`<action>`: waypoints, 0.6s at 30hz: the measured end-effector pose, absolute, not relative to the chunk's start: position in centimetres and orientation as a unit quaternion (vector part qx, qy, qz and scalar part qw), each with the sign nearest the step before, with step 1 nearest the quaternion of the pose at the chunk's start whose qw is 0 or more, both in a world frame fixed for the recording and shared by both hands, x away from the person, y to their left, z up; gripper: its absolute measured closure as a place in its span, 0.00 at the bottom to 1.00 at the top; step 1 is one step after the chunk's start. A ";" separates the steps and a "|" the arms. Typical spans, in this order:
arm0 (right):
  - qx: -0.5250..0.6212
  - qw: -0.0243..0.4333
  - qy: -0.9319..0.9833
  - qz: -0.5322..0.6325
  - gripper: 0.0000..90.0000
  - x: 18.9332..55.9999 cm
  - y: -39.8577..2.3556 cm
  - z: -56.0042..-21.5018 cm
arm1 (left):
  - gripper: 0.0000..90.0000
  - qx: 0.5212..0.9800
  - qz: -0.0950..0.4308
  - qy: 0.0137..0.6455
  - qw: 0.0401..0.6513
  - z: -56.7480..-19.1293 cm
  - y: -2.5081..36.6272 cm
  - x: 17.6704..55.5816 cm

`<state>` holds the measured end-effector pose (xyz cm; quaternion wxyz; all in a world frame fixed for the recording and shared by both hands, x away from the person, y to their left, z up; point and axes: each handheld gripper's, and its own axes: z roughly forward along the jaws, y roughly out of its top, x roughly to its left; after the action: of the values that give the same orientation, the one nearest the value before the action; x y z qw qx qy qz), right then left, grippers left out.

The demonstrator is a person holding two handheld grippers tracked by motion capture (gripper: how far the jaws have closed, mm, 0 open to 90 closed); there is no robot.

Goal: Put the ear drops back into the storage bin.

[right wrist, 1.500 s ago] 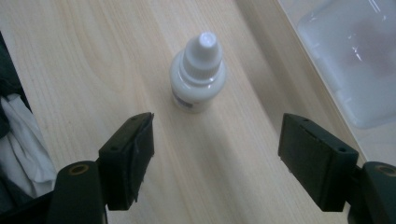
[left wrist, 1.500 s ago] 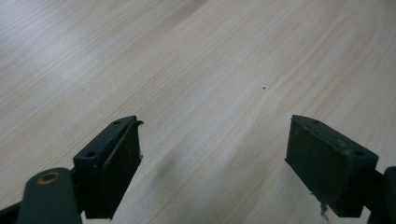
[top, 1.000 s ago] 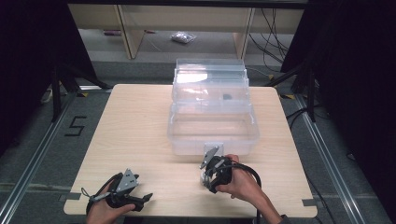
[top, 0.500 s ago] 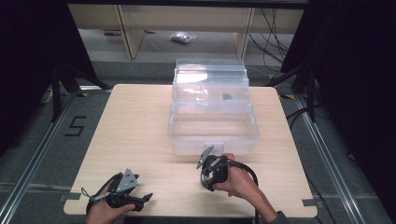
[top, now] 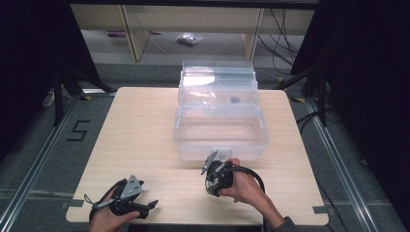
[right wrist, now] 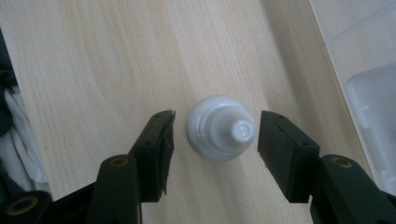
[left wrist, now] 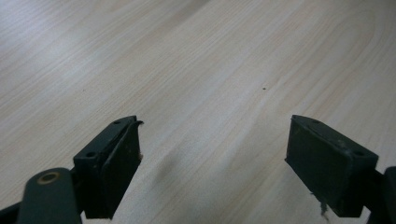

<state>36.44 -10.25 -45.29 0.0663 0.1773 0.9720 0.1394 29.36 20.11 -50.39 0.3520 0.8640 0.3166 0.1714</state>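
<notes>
In the high view, the clear plastic hinged storage box [top: 220, 130] stands open at the middle of the pale wooden table [top: 140, 125], its lid raised toward the far edge; a small dark item lies in its upper tray, too small to tell. Bare wood spreads wide to the left of the box. The right gripper [top: 216, 176] sits just before the box's near wall; the left gripper [top: 145, 209] lies well apart from the box, at the table's near edge.

In the left gripper view, its jaws stand wide apart over bare wood, nothing between them.

In the right gripper view, a small white plastic bottle with a nozzle cap [right wrist: 222, 128] stands on the table just beside the box's wall, between jaws that have just been closing, narrow gaps left on both sides
</notes>
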 end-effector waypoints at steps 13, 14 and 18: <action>0.168 0.058 0.974 0.141 0.60 36.7 -9.8 -45.6 | 0.19 0.864 0.170 0.316 0.353 -50.4 20.1 29.4; 0.167 0.059 0.975 0.133 0.63 36.8 -9.8 -45.6 | 0.19 0.864 0.171 0.316 0.352 -50.4 20.1 29.4; 0.164 0.060 0.976 0.133 0.67 36.9 -9.8 -45.6 | 0.19 0.864 0.171 0.316 0.352 -50.4 20.1 29.4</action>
<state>36.87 -9.78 -45.61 0.0597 0.1639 0.9757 0.1329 29.36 20.11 -50.38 0.3517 0.8643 0.3164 0.1710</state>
